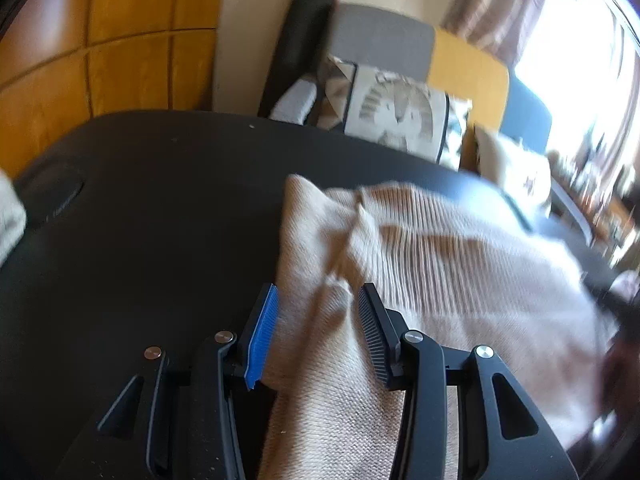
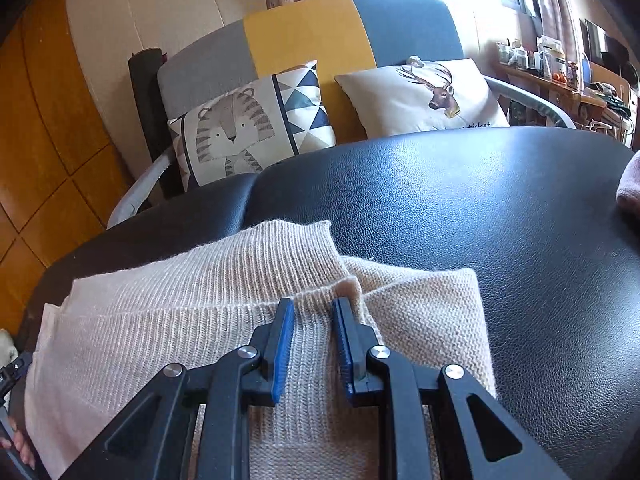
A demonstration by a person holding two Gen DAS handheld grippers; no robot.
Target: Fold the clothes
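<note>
We look from each wrist down along its fingers, close over the black table (image 2: 480,208). Both views face the sofa (image 2: 304,28) and share the beige sweater (image 1: 420,248).

Ribbed knit sweater (image 2: 224,300); glossy leatherette table (image 2: 500,220).

Bare black table (image 2: 500,208) right of sweater (image 2: 168,312); cushions (image 2: 248,128) behind.
</note>
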